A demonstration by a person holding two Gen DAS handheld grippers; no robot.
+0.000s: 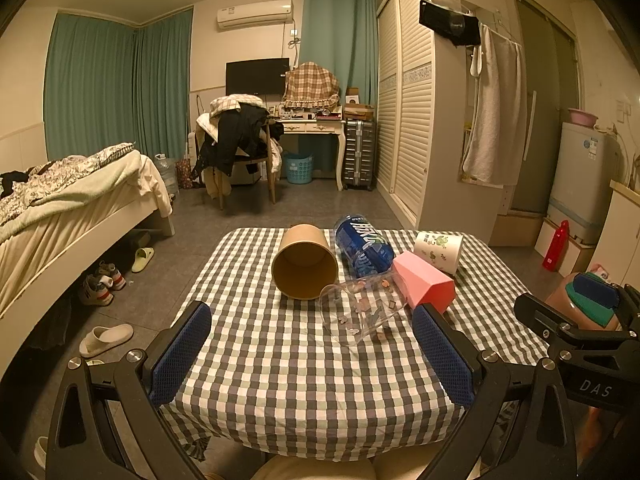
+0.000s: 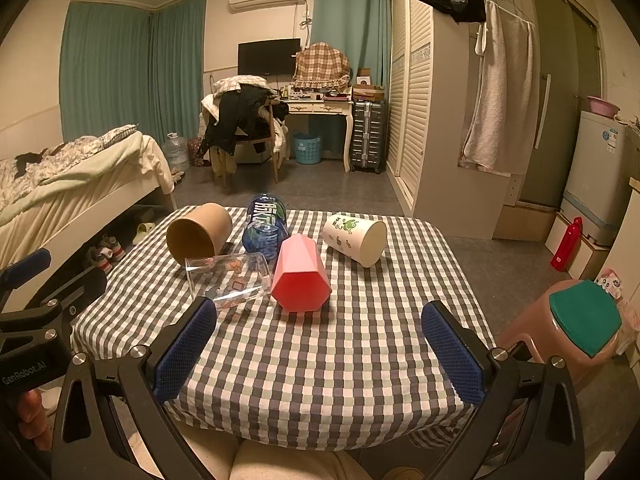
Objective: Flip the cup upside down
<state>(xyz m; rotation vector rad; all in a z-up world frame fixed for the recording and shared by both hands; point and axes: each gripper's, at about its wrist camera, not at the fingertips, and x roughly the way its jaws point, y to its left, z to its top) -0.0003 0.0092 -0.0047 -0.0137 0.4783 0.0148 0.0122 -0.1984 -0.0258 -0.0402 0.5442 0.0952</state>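
Both the left gripper (image 1: 312, 354) and right gripper (image 2: 319, 350) hang wide open, holding nothing. Five cups lie toppled on the checkered tablecloth (image 2: 320, 360), the clear plastic cup (image 1: 362, 308) touching the brown paper cup (image 1: 305, 266) and the pink hexagonal cup (image 2: 300, 278). Grabbing one will probably roll its neighbours.

A checked woven cloth (image 1: 304, 360) covers the bench, matt and soft-looking. On it, the brown cup (image 1: 306, 266) looks like matt paper; at its 4 o'clock lies a clear glossy plastic cup (image 1: 360, 312). The pink cup (image 2: 302, 276) looks smooth, slightly shiny plastic; the white cup (image 2: 356, 238), printed paper.
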